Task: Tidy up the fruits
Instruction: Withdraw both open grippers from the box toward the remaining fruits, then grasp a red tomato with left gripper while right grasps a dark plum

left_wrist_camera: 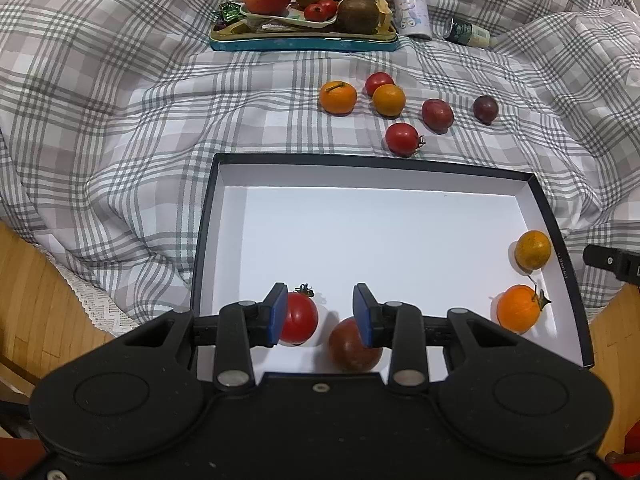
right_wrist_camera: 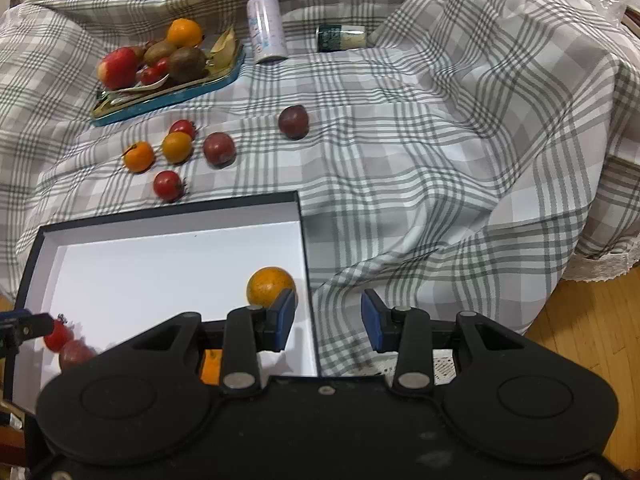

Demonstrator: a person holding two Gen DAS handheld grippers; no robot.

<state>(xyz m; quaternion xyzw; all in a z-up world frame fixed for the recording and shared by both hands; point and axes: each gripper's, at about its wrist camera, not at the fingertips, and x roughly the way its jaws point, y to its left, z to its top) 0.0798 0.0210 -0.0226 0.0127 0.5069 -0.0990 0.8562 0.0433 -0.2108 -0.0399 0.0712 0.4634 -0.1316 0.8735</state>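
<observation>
A black box with a white inside [left_wrist_camera: 380, 216] [right_wrist_camera: 160, 256] lies on the plaid cloth. In it are a red tomato [left_wrist_camera: 298, 318], a dark red fruit [left_wrist_camera: 352, 346] and two oranges [left_wrist_camera: 532, 250] [left_wrist_camera: 518, 307]. My left gripper [left_wrist_camera: 320, 314] is open and empty over the box's near edge, with the tomato and the dark fruit below its fingers. My right gripper [right_wrist_camera: 328, 322] is open and empty over the box's right wall, beside an orange [right_wrist_camera: 270, 286]. Several loose fruits lie beyond the box: oranges [left_wrist_camera: 338, 97] [left_wrist_camera: 389, 100], tomatoes [left_wrist_camera: 402, 139] [left_wrist_camera: 378, 82] and dark red fruits [left_wrist_camera: 437, 115] [left_wrist_camera: 485, 109].
A teal tray [left_wrist_camera: 304, 42] [right_wrist_camera: 168, 98] at the back holds an apple, kiwis, an orange and small tomatoes. A white can [left_wrist_camera: 408, 0] [right_wrist_camera: 266, 24] and a small lying bottle [left_wrist_camera: 468, 32] [right_wrist_camera: 340, 38] are next to it. Wooden floor [right_wrist_camera: 592, 328] shows beyond the cloth's edges.
</observation>
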